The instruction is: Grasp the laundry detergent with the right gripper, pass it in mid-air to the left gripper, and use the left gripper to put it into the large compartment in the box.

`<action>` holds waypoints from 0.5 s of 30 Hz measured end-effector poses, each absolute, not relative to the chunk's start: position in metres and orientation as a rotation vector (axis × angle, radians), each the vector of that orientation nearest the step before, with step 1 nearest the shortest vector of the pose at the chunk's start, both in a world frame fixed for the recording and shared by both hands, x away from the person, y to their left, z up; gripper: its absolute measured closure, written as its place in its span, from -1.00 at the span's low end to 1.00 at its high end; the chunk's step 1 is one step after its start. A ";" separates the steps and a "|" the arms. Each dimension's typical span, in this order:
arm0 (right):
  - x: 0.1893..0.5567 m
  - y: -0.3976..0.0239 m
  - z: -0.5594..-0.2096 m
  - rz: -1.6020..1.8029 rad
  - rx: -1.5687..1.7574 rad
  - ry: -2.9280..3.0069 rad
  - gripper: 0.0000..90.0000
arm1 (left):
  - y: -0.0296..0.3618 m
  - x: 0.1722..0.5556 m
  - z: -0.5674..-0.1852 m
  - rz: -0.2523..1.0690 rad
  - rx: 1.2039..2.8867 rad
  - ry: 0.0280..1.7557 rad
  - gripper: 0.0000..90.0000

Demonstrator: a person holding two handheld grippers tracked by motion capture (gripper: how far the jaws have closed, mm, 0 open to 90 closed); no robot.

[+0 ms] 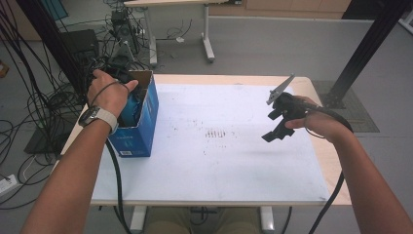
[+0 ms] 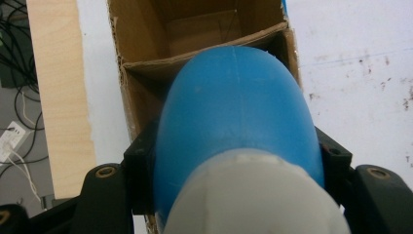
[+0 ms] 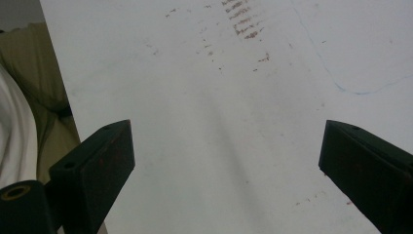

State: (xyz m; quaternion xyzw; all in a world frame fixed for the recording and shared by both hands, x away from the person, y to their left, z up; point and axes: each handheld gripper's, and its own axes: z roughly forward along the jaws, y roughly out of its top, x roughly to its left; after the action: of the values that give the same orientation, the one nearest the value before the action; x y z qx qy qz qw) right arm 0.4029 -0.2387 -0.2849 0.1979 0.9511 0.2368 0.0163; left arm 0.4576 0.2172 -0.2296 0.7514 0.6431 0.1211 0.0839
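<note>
One blue plastic bottle with a white cap (image 2: 234, 131), clamped between the left gripper's (image 2: 234, 195) jaws and poised base-first over the open blue cardboard box (image 1: 141, 122), apparently for packing; right gripper (image 3: 226, 161) spread wide, idle above the white table (image 1: 219, 161).

Grey floor (image 1: 272, 44) all around, with a messy tangle of black cables (image 1: 29, 97) on the left. Another white-legged desk (image 1: 207, 34) stands behind the white-topped bench (image 1: 219, 165), and black frame posts (image 1: 370, 44) rise alongside.

Cables (image 1: 34, 105) tangle on the floor beside the table (image 1: 311, 87).
</note>
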 end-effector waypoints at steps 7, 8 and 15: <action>0.403 -0.238 -0.287 0.738 0.628 2.959 -0.87 | 0.220 0.458 -0.237 0.359 2.236 1.925 -0.16; 0.404 -0.238 -0.288 0.735 0.623 2.961 -0.87 | 0.220 0.458 -0.238 0.354 2.242 1.928 -0.16; 0.404 -0.238 -0.287 0.738 0.619 2.958 -0.87 | 0.221 0.458 -0.245 0.358 2.243 1.925 -0.16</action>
State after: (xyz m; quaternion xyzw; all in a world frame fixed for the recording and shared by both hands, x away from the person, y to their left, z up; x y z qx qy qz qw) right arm 0.4041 -0.2376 -0.2870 0.1990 0.9507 0.2372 0.0153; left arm 0.4581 0.2210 -0.2445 0.7508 0.6443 0.1199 0.0821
